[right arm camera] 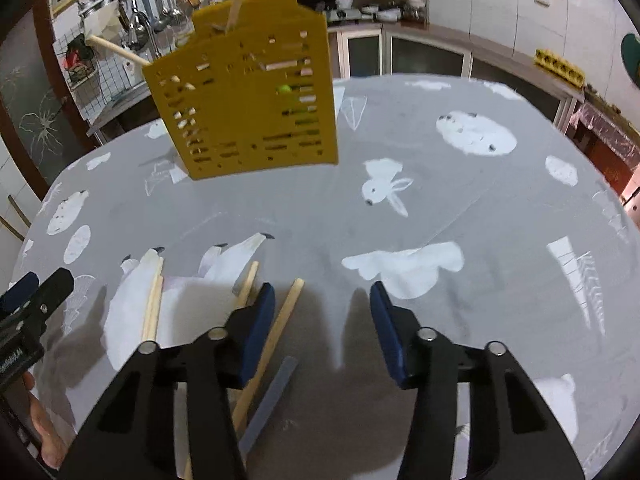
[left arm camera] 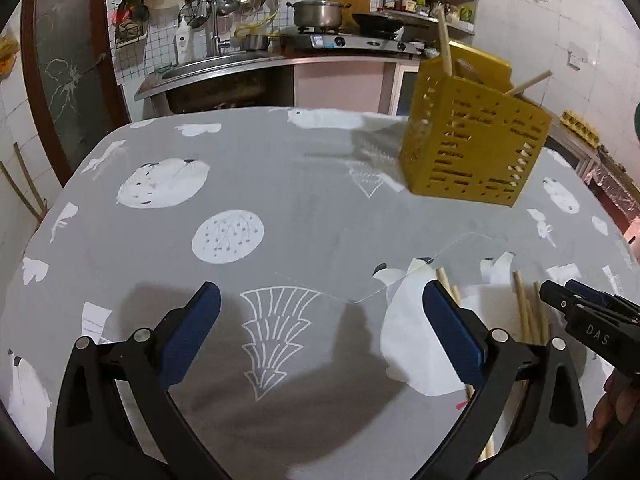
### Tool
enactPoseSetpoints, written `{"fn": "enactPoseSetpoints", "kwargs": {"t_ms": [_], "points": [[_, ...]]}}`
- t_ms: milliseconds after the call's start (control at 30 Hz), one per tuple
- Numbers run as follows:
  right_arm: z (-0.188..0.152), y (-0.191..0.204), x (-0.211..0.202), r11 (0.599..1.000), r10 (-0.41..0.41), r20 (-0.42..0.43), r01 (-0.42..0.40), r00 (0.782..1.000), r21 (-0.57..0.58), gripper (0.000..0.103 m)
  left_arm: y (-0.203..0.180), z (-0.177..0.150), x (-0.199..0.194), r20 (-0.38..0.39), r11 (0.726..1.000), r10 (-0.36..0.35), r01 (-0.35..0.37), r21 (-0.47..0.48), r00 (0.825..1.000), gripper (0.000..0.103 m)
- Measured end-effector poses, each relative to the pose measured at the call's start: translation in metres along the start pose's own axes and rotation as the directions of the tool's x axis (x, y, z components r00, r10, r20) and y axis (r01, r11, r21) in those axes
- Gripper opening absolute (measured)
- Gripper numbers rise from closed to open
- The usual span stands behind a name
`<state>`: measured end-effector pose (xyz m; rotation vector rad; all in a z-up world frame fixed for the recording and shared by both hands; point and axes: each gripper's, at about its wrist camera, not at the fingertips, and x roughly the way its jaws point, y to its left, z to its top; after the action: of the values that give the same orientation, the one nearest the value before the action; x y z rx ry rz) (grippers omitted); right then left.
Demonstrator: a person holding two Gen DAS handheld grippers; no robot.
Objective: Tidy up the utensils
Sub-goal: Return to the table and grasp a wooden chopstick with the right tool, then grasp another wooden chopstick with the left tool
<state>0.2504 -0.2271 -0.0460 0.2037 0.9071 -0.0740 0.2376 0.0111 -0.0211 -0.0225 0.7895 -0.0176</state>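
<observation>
A yellow slotted utensil holder [left arm camera: 476, 140] stands on the grey patterned table, with chopsticks [left arm camera: 445, 42] sticking out of its top. It also shows in the right wrist view [right arm camera: 248, 96]. Several loose wooden chopsticks [right arm camera: 280, 328] lie on the table near the front edge, also in the left wrist view [left arm camera: 524, 308]. My left gripper [left arm camera: 320, 320] is open and empty above the cloth, left of the chopsticks. My right gripper [right arm camera: 322, 320] is open, low over the table, its left finger [right arm camera: 256, 332] over the loose chopsticks. The right gripper's tip shows in the left wrist view [left arm camera: 560, 296].
A grey flat stick [right arm camera: 272, 396] lies beside the chopsticks. Behind the table are a sink [left arm camera: 216, 64], a stove with a pot [left arm camera: 318, 12] and shelves. A clear sheet [left arm camera: 400, 272] covers part of the cloth.
</observation>
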Motion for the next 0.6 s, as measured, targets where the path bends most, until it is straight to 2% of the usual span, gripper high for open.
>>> {"fn": "enactPoseSetpoints", "kwargs": {"t_ms": [167,233,333,600], "points": [[0.004,0.007,0.011,0.999,0.004,-0.038,-0.002,0.999,0.036,0.029,-0.001,0.0,0.007,-0.037,1.0,-0.011,0.01,-0.019,0.999,0.098],[0.006,0.009,0.014,0.999,0.0,-0.044,0.002,0.999,0.036,0.018,-0.004,-0.001,0.009,-0.046,1.0,-0.023,0.022,-0.022,0.999,0.098],[0.008,0.01,0.017,0.999,0.002,-0.049,0.0,0.999,0.042,0.011,-0.01,-0.002,0.012,-0.05,1.0,-0.022,0.021,-0.016,0.998,0.098],[0.01,0.002,0.015,1.0,0.007,-0.033,-0.007,0.999,-0.013,0.007,-0.029,-0.006,0.019,-0.089,0.999,-0.046,0.046,0.003,0.995,0.097]]}}
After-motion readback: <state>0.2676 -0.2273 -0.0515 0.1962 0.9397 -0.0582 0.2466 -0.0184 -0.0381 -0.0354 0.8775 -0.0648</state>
